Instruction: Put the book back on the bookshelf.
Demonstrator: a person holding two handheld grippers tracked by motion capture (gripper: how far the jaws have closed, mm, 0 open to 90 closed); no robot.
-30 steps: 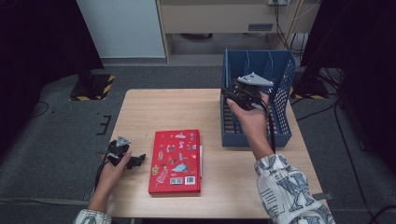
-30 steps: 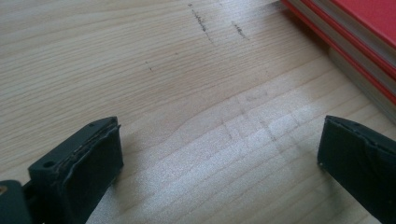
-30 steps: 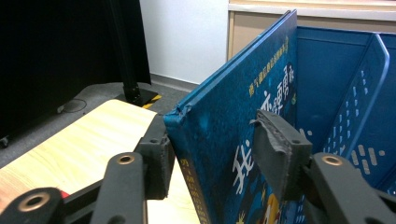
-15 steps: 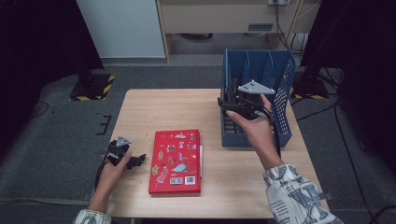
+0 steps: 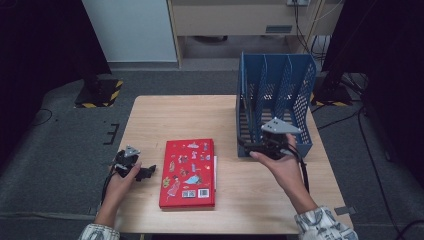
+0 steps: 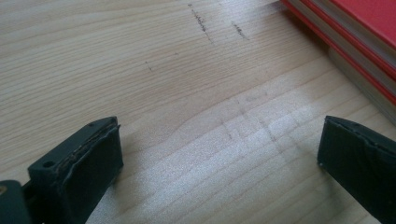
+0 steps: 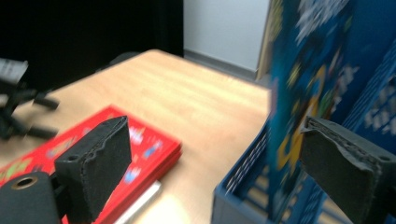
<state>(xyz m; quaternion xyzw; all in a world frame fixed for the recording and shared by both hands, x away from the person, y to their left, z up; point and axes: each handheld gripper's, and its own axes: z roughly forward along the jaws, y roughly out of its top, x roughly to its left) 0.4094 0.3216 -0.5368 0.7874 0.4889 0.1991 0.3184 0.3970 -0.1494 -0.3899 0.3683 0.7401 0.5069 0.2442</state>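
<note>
A red book (image 5: 189, 172) with stickers on its cover lies flat on the wooden table (image 5: 170, 117), seen also as a red book (image 7: 116, 154) and as a red book edge (image 6: 359, 42). My left gripper (image 5: 149, 172) rests low on the table just left of it, open, with bare wood between the jaws of the left gripper (image 6: 219, 135). My right gripper (image 5: 246, 146) hovers at the front left corner of the blue file rack (image 5: 276, 95). The right gripper (image 7: 217, 135) is open, and a blurred blue book (image 7: 299, 88) stands in the rack beyond its jaws.
A pale edge (image 5: 216, 172) shows under the red book's right side. The rack stands at the table's right, with several upright slots. The other hand's gripper (image 7: 18, 107) shows far left in the right gripper view. Dark floor and cables surround the table.
My right gripper has drawn back out of the rack toward the person and come down to its front corner. The left gripper and the red book have stayed put.
</note>
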